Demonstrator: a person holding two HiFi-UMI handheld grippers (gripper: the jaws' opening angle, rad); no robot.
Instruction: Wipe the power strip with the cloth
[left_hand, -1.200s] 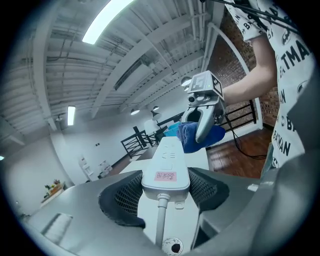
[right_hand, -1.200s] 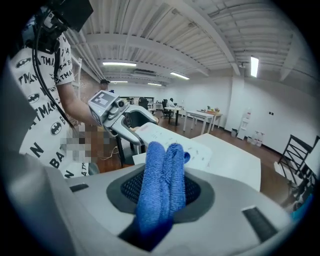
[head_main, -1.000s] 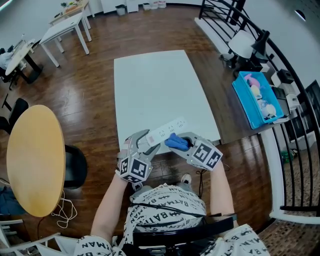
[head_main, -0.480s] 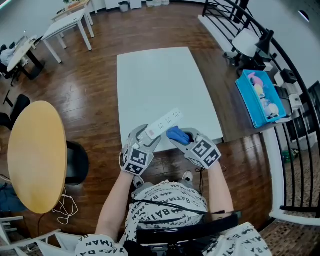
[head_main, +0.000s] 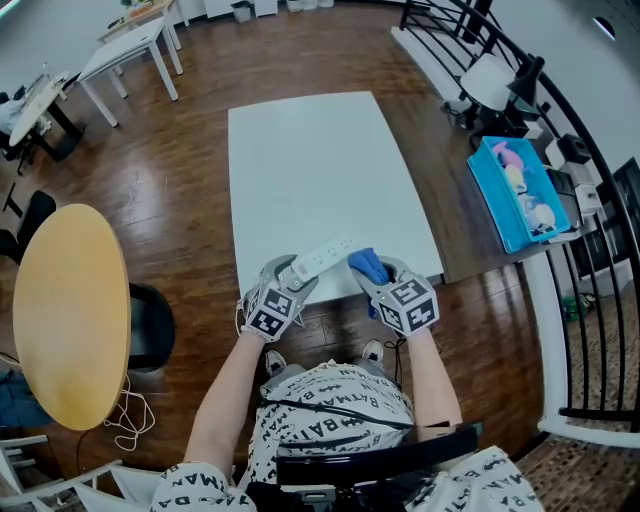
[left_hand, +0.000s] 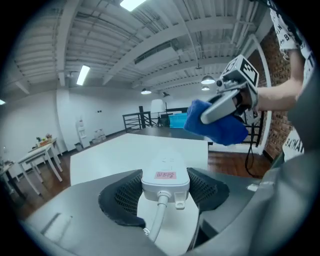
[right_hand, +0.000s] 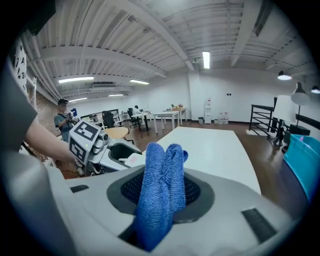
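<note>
Blue cloth (right_hand: 160, 185) was pinched in the right gripper (head_main: 375, 278); the power strip (left_hand: 165, 174), clamped endwise in the left gripper (head_main: 291, 272), could be levered loose by wiping.

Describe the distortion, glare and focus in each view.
Head view: fisheye bows the edges of the white table, and the wooden floor shows soft sheen. Left gripper view: dark round vignette, bright ceiling lights, power strip crisp. Right gripper view: same vignette; the cloth close, its texture clear.
</note>
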